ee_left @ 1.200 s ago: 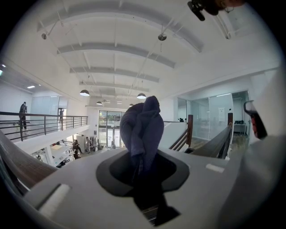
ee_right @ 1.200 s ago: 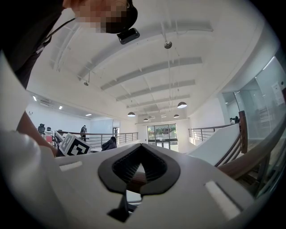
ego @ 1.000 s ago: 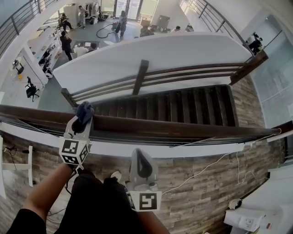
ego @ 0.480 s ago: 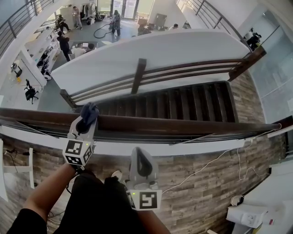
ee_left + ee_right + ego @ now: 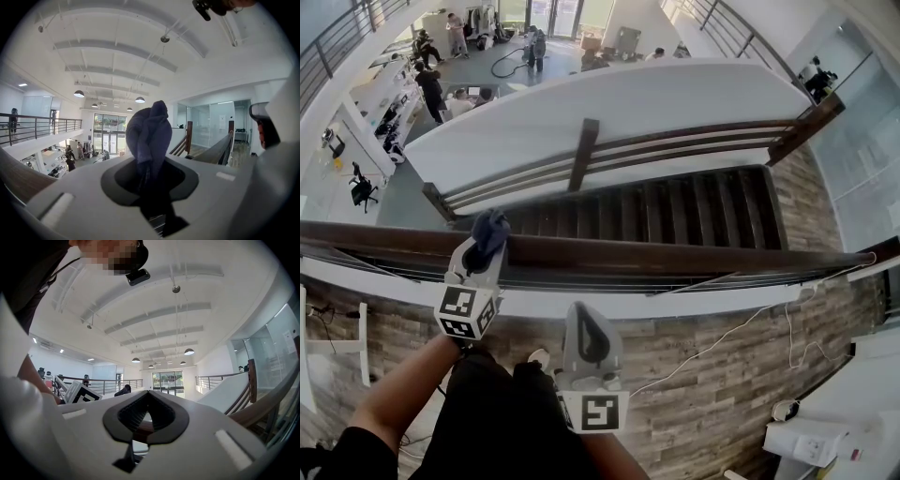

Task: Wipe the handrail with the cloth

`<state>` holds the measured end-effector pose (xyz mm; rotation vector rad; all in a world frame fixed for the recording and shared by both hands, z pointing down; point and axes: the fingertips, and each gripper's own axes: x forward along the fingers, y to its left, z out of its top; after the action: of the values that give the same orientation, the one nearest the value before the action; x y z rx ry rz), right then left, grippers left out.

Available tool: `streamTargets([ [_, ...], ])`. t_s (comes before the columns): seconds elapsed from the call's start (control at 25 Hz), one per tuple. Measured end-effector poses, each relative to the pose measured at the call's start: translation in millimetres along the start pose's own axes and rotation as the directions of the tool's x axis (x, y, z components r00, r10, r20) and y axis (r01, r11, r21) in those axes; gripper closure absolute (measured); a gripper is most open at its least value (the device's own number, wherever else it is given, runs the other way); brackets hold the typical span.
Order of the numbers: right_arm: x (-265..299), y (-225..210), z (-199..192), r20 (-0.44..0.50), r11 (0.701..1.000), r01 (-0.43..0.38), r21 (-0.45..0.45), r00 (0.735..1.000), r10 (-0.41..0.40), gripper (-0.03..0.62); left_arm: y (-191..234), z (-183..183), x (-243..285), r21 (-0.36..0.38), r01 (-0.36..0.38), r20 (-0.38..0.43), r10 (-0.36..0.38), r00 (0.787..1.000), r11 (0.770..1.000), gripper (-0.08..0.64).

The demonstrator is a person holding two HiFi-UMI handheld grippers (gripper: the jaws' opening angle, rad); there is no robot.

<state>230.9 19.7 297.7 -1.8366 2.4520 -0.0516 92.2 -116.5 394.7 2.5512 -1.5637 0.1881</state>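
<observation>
A dark brown wooden handrail [image 5: 675, 256] runs left to right across the head view. My left gripper [image 5: 487, 242] is shut on a bunched dark blue cloth [image 5: 491, 228], which rests on the rail's top at the left. In the left gripper view the cloth [image 5: 149, 133] bulges out past the jaws of the left gripper [image 5: 151, 161], and the handrail [image 5: 218, 150] runs off to the right. My right gripper [image 5: 579, 312] hangs back from the rail, over the white ledge, shut and empty. In the right gripper view the right gripper [image 5: 149, 395] points over the handrail [image 5: 262, 408].
Beyond the rail a stairwell with dark steps [image 5: 675, 211] drops away, with a second wooden rail [image 5: 675, 150] on its far side. A white cable [image 5: 722, 342] trails over the wood-plank floor. White furniture [image 5: 806, 450] sits at bottom right. People [image 5: 431, 89] stand on the floor below.
My left gripper has slid the cloth a little to the right along the handrail. The right gripper has barely moved.
</observation>
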Motion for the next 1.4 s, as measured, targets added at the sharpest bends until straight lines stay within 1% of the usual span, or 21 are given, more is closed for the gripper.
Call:
streamTargets([
  [0.16,-1,2,-3,-0.004,1.0,-0.011,0.0,1.0,0.011,0.591,-10,-1,3,-0.002,0.016,0.001,-0.016,1.0,1.0,0.479],
  [0.28,0,0,-2,-0.014,1.0,-0.004,0.009,1.0,0.005,0.591,-15,2,6,0.0,0.025,0.0,-0.025,1.0,1.0,0.479],
  [0.4,-2,-1,-3,-0.014,1.0,0.003,0.009,1.0,-0.003,0.591,-13,2,6,-0.017,0.027,-0.001,-0.027,1.0,1.0,0.479],
  [0.6,-8,-7,-7,-0.025,1.0,0.017,-0.001,1.0,-0.017,0.591,-11,1,3,-0.014,0.005,0.001,-0.005,1.0,1.0,0.48],
  [0.8,-9,-12,-6,-0.024,1.0,0.024,-0.01,0.999,-0.025,0.591,-10,4,2,-0.027,-0.022,0.006,0.022,1.0,0.999,0.48],
  [0.88,-7,-12,-6,-0.027,1.0,0.024,0.0,0.999,-0.024,0.591,-10,4,2,-0.025,-0.033,0.01,0.033,0.999,0.999,0.479],
  [1.0,-5,-12,-9,-0.029,1.0,0.018,0.009,0.999,-0.018,0.591,-11,3,2,-0.02,-0.033,0.013,0.033,0.999,0.999,0.48],
  [1.16,-2,-9,-12,-0.031,1.0,-0.002,-0.001,1.0,0.002,0.591,-11,2,1,-0.027,-0.021,0.015,0.021,1.0,0.999,0.48],
  [1.32,2,-5,-11,-0.031,1.0,-0.017,0.0,0.999,0.017,0.591,-14,2,0,-0.01,-0.021,0.018,0.022,1.0,1.0,0.48],
  [1.4,3,-3,-12,-0.032,1.0,-0.025,-0.003,0.999,0.025,0.591,-15,2,1,-0.013,-0.024,0.019,0.024,1.0,1.0,0.48],
])
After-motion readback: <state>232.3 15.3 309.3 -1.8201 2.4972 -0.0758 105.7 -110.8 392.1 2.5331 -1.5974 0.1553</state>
